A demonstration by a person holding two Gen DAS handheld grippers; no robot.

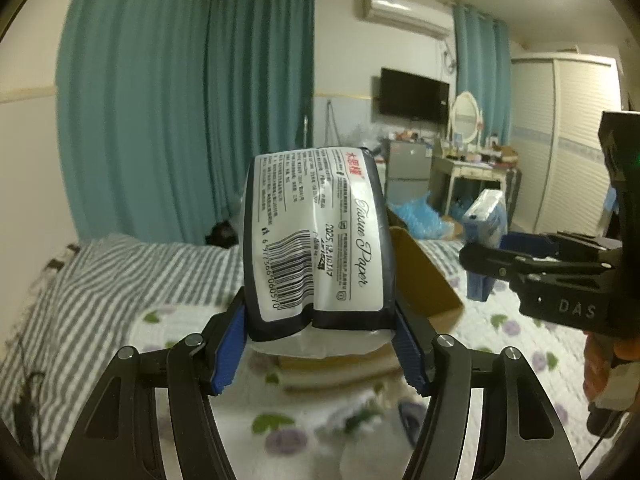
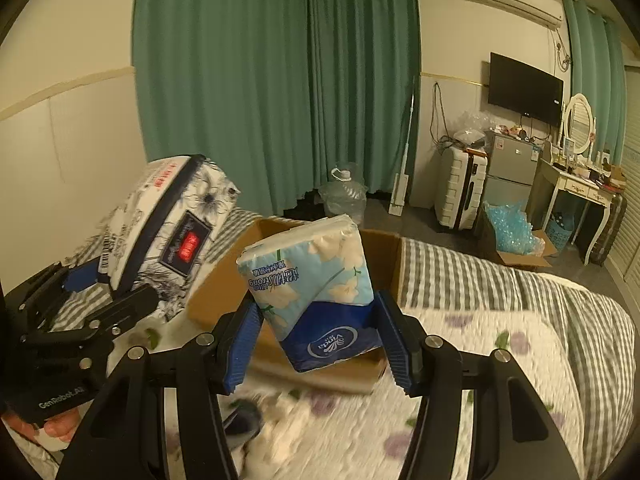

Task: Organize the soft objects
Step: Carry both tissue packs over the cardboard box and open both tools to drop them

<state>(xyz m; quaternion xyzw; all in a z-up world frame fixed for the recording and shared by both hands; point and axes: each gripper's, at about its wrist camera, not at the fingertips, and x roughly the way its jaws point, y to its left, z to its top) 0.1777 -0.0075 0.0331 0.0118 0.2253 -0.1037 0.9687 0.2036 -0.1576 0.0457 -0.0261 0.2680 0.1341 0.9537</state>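
Left gripper (image 1: 320, 340) clamps a grey tissue pack (image 1: 316, 236); right gripper (image 2: 320, 344) clamps a blue pack (image 2: 316, 292), box (image 2: 224, 280) at 12 o'clock.

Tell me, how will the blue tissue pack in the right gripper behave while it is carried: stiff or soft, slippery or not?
Probably soft: the blue tissue pack looks pinched in where the right gripper closes on its lower part. It sits tilted between the jaws, so it may sag or swing. Its glossy plastic wrap could slide somewhat, though the ribbed pads likely help.
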